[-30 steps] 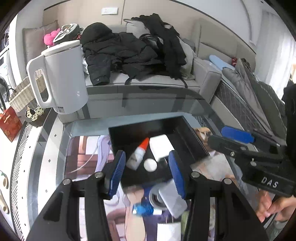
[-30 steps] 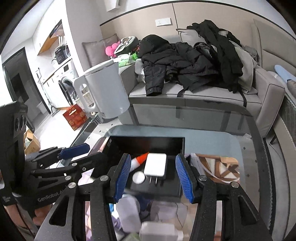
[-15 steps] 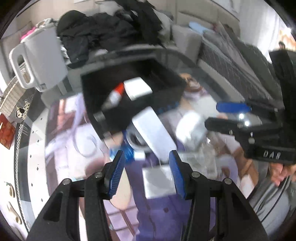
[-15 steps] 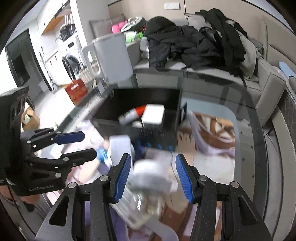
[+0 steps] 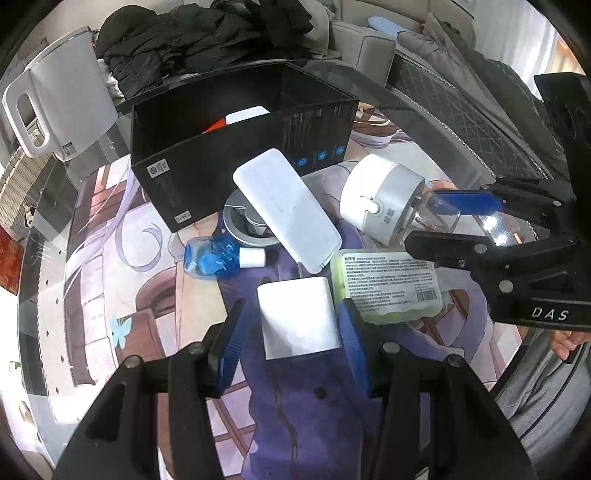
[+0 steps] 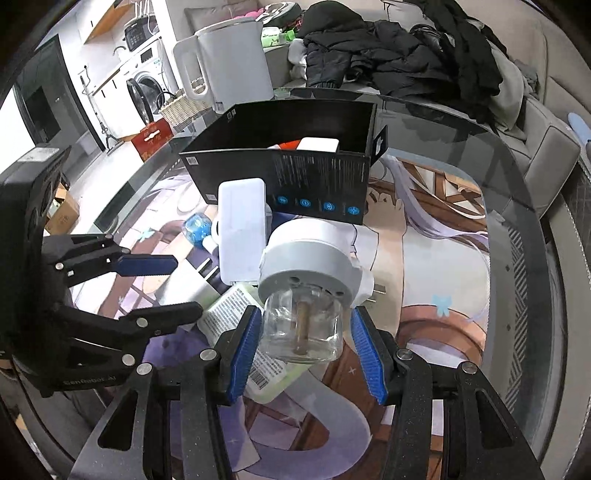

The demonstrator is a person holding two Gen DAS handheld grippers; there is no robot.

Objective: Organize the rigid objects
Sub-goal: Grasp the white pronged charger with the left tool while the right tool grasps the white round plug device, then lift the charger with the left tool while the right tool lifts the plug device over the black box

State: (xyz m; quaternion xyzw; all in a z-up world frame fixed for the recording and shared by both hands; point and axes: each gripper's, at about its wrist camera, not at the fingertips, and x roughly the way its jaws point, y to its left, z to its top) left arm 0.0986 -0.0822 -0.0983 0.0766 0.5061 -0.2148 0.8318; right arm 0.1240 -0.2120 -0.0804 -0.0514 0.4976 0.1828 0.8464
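Observation:
A black box (image 5: 207, 147) stands on the table and holds a white charger (image 5: 246, 112) and a red-capped tube. In front of it lie a white power bank (image 5: 286, 210), a grey round holder (image 5: 240, 227), a blue bottle (image 5: 212, 258), a yellow-green pack (image 5: 388, 286) and a white-topped glass jar (image 5: 384, 199). My left gripper (image 5: 293, 336) is open around a white block (image 5: 299, 317). My right gripper (image 6: 306, 341) is open around the jar's glass body (image 6: 303, 325).
A white kettle (image 5: 59, 96) stands left of the box (image 6: 295, 166). A sofa with dark clothes (image 5: 207, 33) lies behind the glass table (image 6: 480, 147). A printed mat (image 5: 110, 295) covers the table. A wicker basket (image 6: 181, 107) sits beyond the kettle.
Both grippers have pulled back from above the box and come down low over the items in front of it. The left now straddles the white block, the right the jar.

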